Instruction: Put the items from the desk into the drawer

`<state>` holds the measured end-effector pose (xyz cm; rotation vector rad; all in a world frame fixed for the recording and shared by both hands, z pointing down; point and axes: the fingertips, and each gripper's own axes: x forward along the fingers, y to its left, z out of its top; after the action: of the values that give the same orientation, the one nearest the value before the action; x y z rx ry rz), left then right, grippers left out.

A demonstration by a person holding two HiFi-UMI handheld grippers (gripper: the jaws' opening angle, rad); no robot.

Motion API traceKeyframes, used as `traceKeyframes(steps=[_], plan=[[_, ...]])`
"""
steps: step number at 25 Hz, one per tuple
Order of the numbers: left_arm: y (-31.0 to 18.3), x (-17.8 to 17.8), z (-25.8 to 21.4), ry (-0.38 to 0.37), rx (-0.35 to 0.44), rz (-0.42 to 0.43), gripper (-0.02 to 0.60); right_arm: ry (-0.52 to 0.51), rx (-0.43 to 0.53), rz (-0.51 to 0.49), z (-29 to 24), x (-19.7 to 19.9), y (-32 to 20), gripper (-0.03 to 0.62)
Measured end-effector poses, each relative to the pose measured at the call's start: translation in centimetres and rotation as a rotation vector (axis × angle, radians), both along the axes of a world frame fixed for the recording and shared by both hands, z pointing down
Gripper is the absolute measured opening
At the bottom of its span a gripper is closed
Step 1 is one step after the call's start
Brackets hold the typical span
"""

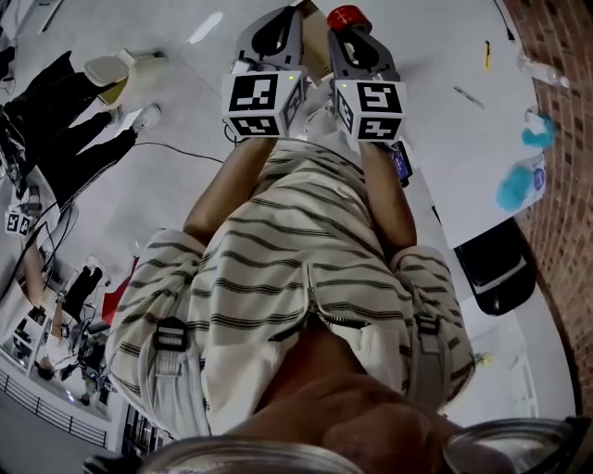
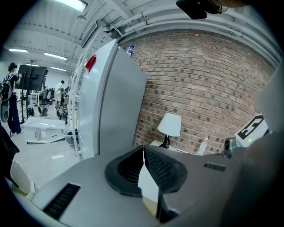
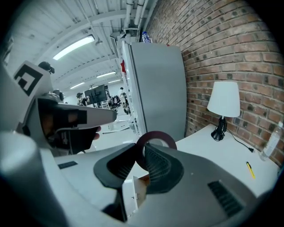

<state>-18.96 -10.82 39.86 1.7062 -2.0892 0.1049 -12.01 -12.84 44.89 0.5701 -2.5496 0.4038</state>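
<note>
My right gripper (image 1: 352,32) (image 3: 143,151) is shut on a dark red tape roll (image 1: 348,16) (image 3: 155,133), whose ring sticks up past the pads. Beside it, my left gripper (image 1: 278,18) (image 2: 143,151) is shut, and I see nothing between its pads. Both are held up in front of the person's striped shirt (image 1: 296,241), off the desk. The white desk (image 1: 463,139) (image 3: 213,153) carries a yellow pen (image 1: 486,54) (image 3: 250,170), another pen (image 1: 468,96) and blue items (image 1: 514,185). No drawer can be made out.
A white lamp (image 3: 224,106) (image 2: 170,126) and a clear bottle (image 3: 271,144) (image 2: 203,145) stand by the brick wall (image 3: 230,48). A tall grey cabinet (image 3: 159,88) (image 2: 111,102) rises beyond the desk. A black object (image 1: 496,268) sits beside the desk. People (image 1: 65,102) are on the floor at left.
</note>
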Motion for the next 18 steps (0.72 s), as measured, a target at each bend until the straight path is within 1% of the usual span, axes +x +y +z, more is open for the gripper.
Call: traceKeyframes(steps=[9,18], plan=[[0.5,-0.9,2.9,0.029,-0.061,-0.018,0.006,0.050,-0.051,-0.036,3.4,-1.5,1.0,0.071],[0.7,-0.6,6.2,0.058,-0.102,-0.031,0.006,0.112,-0.089,-0.068,7.6,-1.5,1.3,0.071]])
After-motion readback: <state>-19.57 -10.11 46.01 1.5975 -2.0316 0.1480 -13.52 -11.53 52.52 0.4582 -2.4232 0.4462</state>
